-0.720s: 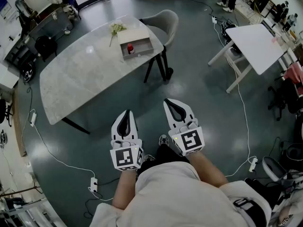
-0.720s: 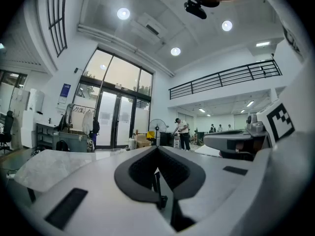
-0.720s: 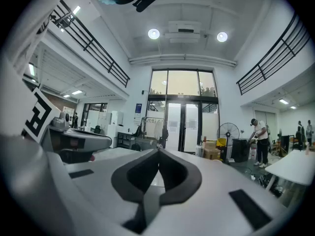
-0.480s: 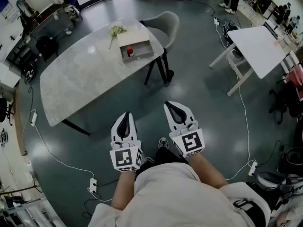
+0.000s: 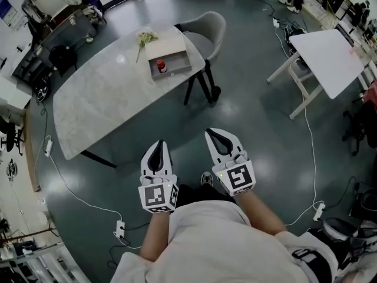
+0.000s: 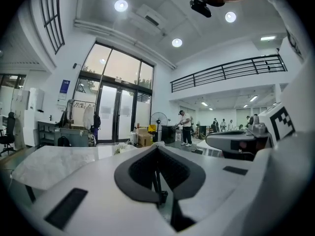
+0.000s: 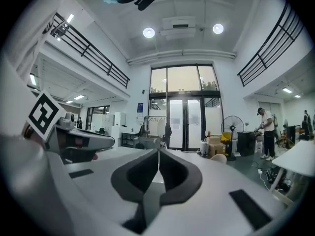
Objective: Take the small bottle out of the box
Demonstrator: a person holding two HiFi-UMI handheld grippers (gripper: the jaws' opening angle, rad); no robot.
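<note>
A small bottle [image 5: 162, 67] with a red body and white cap stands in an open grey box [image 5: 171, 69] near the far end of the marble table [image 5: 106, 105]. Both grippers hang close to my body, well short of the table and above the floor. My left gripper [image 5: 157, 144] is shut with nothing in it, its tips meeting in the left gripper view [image 6: 155, 149]. My right gripper [image 5: 215, 132] is shut and empty too, its jaws closed to a thin line in the right gripper view [image 7: 158, 154].
A grey chair [image 5: 203, 31] stands at the table's far right corner. Dried flowers [image 5: 144, 38] lie beside the box. A white desk [image 5: 333, 55] stands at the right, and cables with a power strip [image 5: 119, 229] run over the dark floor. People stand far off.
The view has shifted slightly, so the table and box sit a little lower and to the right in the head view. Both grippers stay shut and near my body.
</note>
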